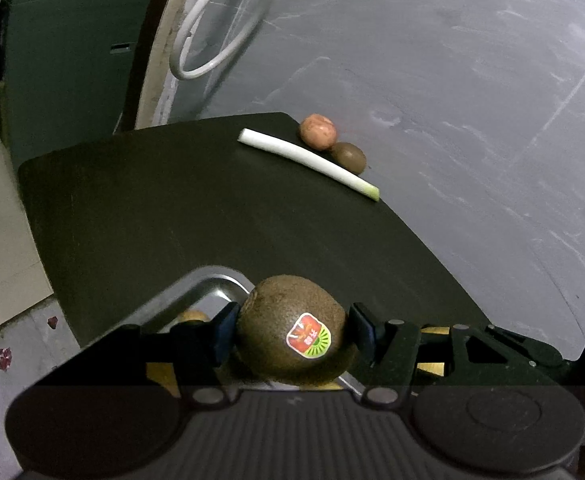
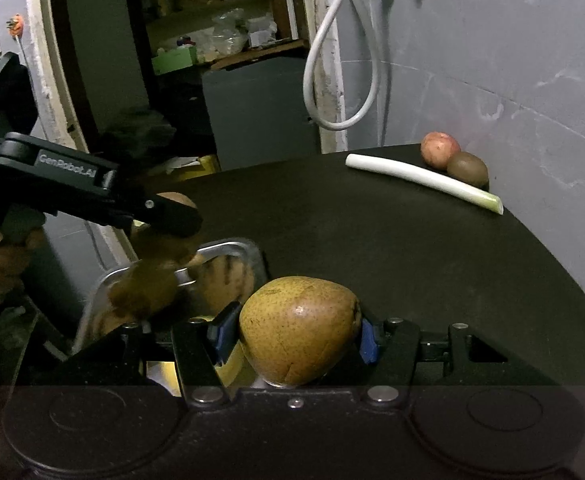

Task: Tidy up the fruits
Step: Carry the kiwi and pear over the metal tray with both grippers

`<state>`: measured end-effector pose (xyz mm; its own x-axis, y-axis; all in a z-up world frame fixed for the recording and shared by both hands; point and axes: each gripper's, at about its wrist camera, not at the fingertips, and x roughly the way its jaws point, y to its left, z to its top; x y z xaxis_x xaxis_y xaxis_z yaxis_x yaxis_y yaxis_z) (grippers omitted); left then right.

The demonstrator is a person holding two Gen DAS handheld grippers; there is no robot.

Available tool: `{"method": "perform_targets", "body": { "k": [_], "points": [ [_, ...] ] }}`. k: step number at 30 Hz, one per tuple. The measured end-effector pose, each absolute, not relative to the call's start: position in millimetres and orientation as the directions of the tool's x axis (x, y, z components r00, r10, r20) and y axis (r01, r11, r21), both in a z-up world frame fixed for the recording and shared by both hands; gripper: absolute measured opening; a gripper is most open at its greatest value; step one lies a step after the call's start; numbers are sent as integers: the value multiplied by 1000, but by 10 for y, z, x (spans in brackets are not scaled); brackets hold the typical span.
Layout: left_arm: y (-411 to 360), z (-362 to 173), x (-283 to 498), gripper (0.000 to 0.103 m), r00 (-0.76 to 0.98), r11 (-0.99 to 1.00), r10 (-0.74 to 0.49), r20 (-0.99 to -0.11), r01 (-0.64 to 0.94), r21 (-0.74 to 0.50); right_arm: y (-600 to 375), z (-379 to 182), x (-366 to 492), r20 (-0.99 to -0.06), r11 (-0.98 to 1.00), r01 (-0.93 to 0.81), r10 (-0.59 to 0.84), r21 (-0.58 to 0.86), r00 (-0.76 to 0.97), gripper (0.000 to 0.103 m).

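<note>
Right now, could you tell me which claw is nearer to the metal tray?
Left. The left claw, shut on a kiwi, hangs over the metal tray; the right claw, gripping a pear, sits just off the tray's right side.

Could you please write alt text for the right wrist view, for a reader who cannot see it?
The right tongs grip a speckled yellow-brown pear above a dark table. At the far edge lie a white leek stalk, a reddish fruit and a kiwi. At left, the left tongs hang over a metal tray.
</note>
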<state>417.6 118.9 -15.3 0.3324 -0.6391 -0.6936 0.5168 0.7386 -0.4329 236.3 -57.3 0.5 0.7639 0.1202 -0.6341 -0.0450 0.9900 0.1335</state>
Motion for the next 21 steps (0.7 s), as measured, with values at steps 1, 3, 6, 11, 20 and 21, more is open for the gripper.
{"method": "perform_targets", "body": {
  "k": [1, 3, 6, 11, 20, 21],
  "points": [
    [1199, -148, 4134, 63, 331, 736, -641, -693, 521, -432, -542, 18, 2310, -634, 990, -45, 123, 137, 763, 59],
    [1225, -136, 4035, 63, 325, 731, -644, -693, 530, -430, -480, 32, 2217, -635, 989, -48, 127, 141, 762, 59],
    [1267, -126, 3906, 63, 315, 724, -647, -695, 540, -430, -380, 43, 2077, -639, 987, -53, 137, 149, 757, 59],
    [1362, -127, 3694, 63, 295, 713, -650, -701, 556, -427, -225, 19, 1839, -655, 988, -60, 141, 146, 742, 59],
    [1498, -244, 3441, 63, 253, 707, -638, -727, 565, -425, -78, -123, 1544, -685, 984, -35, 149, 177, 714, 59],
    [1502, -265, 3428, 63, 248, 708, -636, -731, 565, -424, -64, -148, 1522, -688, 983, -32, 149, 180, 710, 59]
  ]
}}
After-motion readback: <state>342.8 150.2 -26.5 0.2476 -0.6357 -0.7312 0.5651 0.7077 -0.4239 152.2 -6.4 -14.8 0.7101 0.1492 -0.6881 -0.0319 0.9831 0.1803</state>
